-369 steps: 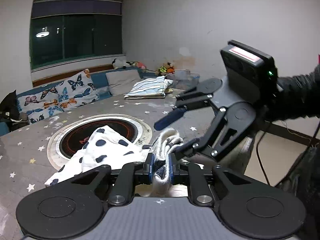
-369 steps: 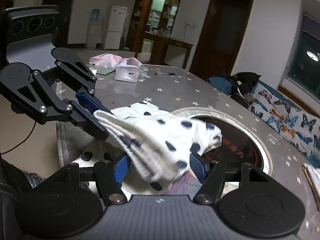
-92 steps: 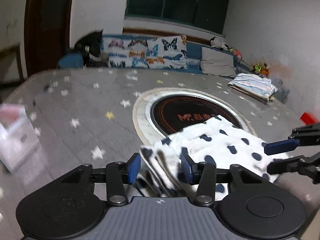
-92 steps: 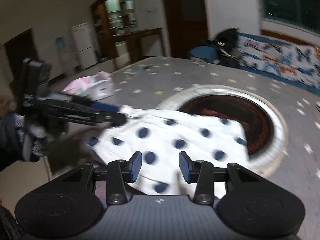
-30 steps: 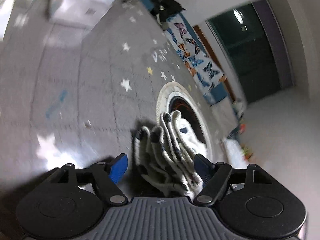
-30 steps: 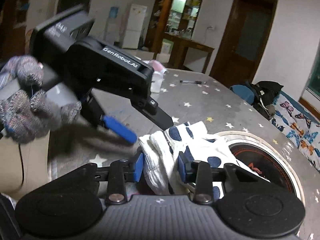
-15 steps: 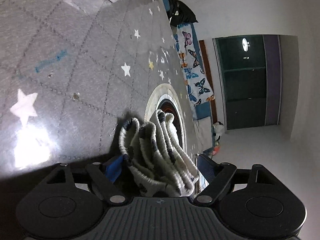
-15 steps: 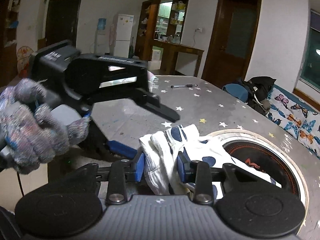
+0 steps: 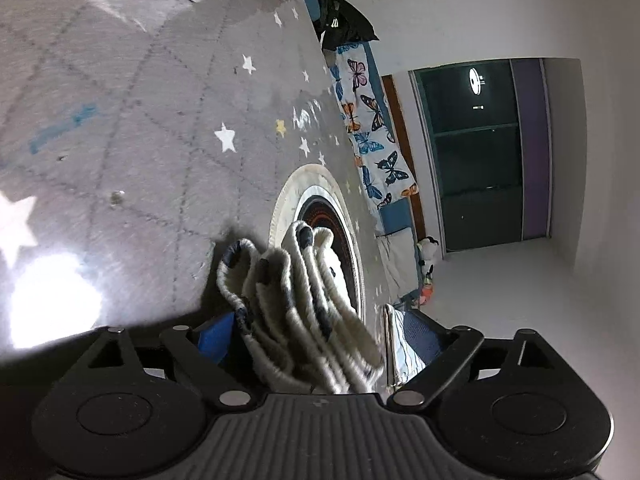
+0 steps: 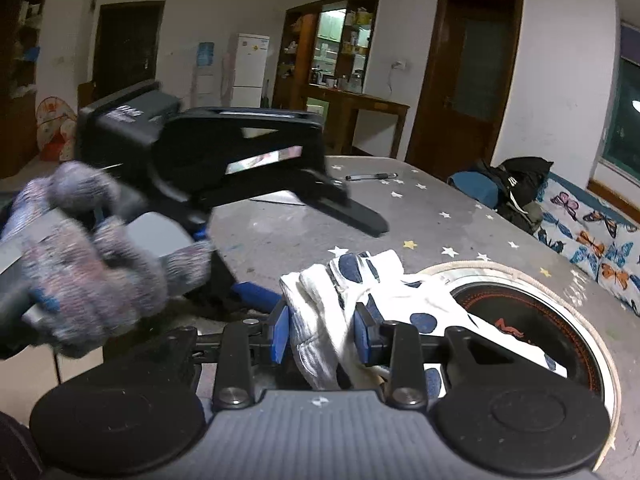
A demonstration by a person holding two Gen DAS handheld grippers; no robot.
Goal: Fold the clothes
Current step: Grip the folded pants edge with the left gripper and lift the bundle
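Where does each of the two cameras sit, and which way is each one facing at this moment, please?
Left wrist: on the left gripper, rolled sideways, looking along the star-patterned table toward the window; its jaws are opening around the bunched polka-dot garment.
Right wrist: on the right gripper, looking across the table toward the doors and fridge; its blue pads pinch the garment, and the gloved left hand shows.
Shared: garment, table, round inset, butterfly cushions.

White knitted garment with dark blue dots (image 10: 384, 300), bunched in folds, partly spread over the round burner, one end lifted from the grey starred table
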